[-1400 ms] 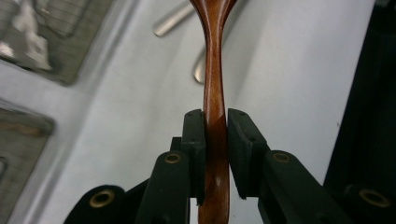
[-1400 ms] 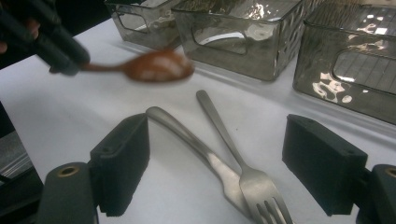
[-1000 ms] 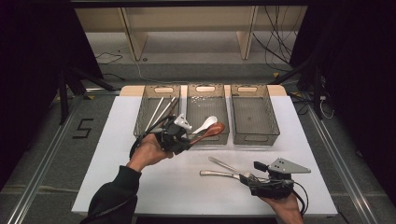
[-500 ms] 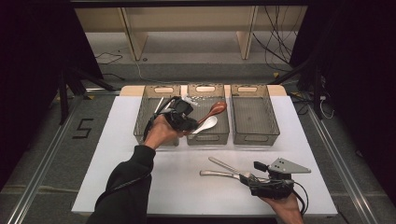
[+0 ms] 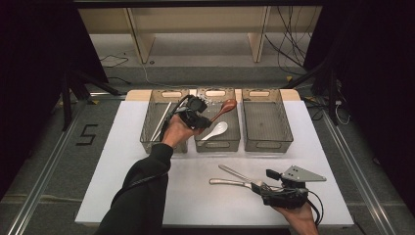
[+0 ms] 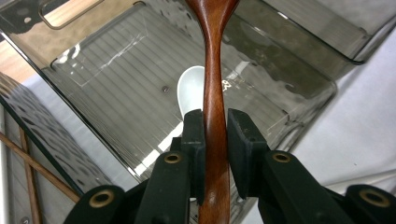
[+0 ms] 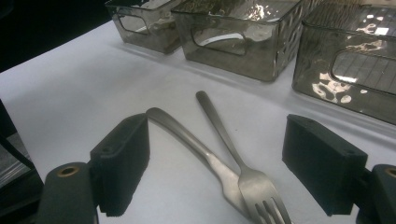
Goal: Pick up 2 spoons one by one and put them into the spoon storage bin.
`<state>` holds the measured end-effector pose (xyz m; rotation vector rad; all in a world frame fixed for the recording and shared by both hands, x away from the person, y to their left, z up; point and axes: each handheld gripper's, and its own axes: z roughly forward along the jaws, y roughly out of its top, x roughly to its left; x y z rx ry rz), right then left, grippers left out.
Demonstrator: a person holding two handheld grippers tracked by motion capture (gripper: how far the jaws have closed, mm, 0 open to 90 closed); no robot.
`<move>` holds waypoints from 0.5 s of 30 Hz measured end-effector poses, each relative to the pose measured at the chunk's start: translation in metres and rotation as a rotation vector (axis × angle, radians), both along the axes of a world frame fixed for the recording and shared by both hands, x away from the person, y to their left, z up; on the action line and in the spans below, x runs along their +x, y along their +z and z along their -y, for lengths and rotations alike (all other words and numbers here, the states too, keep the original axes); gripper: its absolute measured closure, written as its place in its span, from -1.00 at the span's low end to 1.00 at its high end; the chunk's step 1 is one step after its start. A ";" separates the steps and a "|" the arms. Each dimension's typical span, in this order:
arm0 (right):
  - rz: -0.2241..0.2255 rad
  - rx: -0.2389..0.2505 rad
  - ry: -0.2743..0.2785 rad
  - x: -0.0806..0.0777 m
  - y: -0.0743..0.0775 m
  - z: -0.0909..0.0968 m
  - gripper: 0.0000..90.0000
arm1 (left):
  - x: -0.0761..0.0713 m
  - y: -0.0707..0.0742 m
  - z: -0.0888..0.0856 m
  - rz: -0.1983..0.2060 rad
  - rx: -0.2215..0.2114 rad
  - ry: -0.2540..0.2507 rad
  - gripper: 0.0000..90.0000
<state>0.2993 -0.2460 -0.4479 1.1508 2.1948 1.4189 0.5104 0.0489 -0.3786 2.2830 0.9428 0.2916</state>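
Observation:
My left gripper [image 5: 205,117] hangs over the middle grey bin [image 5: 234,143], shut on the handle of a brown wooden spoon [image 5: 226,106]. In the left gripper view both pads press the wooden spoon [image 6: 215,93] at its neck, with the bowl pointing away. A white spoon [image 6: 189,91] lies on the bin floor beneath it, the same white spoon [image 5: 216,130] that the high view shows. My right gripper [image 5: 260,186] rests open near the table's front right. In the right gripper view a metal fork [image 7: 219,126] and a second metal utensil [image 7: 184,133] lie between the spread jaws, untouched.
Three grey bins stand in a row at the back of the white table [image 5: 122,186]. The left bin [image 5: 147,134] holds chopsticks [image 5: 160,121]. The right bin [image 5: 268,142] has nothing visible in it. The two metal utensils [image 5: 230,177] lie left of my right gripper.
My left gripper has carried the wooden spoon from the bins' front edge toward the back, over the middle bin. The right gripper has stayed still.

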 end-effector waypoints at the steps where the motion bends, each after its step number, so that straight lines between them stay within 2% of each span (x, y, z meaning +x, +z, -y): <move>1: 0.002 0.000 0.000 0.000 0.000 0.000 -0.47 | 0.001 -0.001 0.001 -0.002 0.001 0.006 0.71; 6: 0.001 0.001 0.000 0.000 0.000 0.000 -0.47 | 0.006 -0.006 0.003 -0.012 0.012 0.029 0.71; 15: 0.003 0.002 -0.001 0.000 0.000 0.001 -0.47 | 0.009 -0.014 0.004 -0.030 0.019 0.037 0.71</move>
